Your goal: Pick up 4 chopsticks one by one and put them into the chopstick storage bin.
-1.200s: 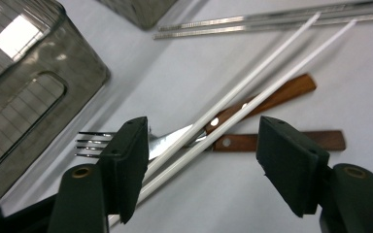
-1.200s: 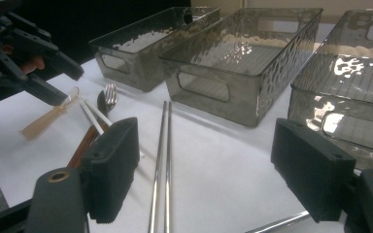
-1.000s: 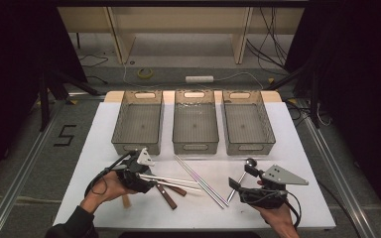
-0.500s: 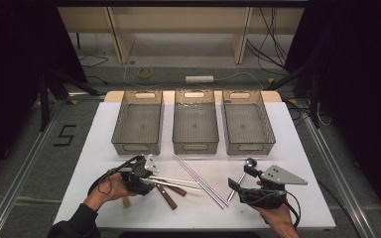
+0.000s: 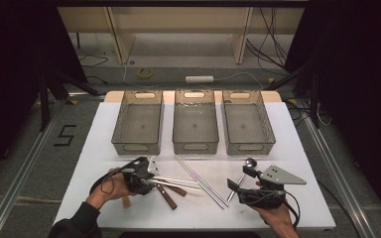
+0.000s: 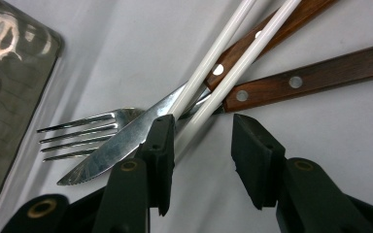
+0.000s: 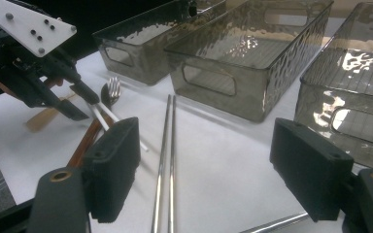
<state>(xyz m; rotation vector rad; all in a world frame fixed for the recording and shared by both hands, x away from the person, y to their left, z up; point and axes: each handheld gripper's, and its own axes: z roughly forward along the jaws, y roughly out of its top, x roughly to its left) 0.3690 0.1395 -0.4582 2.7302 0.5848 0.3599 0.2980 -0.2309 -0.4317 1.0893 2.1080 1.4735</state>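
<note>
left gripper (image 6: 201,141) fingers parted around white chopsticks (image 6: 223,65) (not clamped) | right gripper (image 7: 206,160) fingers spread, empty

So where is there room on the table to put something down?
The three bins look empty inside. The white table is bare left of the left bin, right of the right bin, and along the front edge between the hands. It is crowded in front of the left tool: knife, fork and white chopsticks overlap there.
</note>
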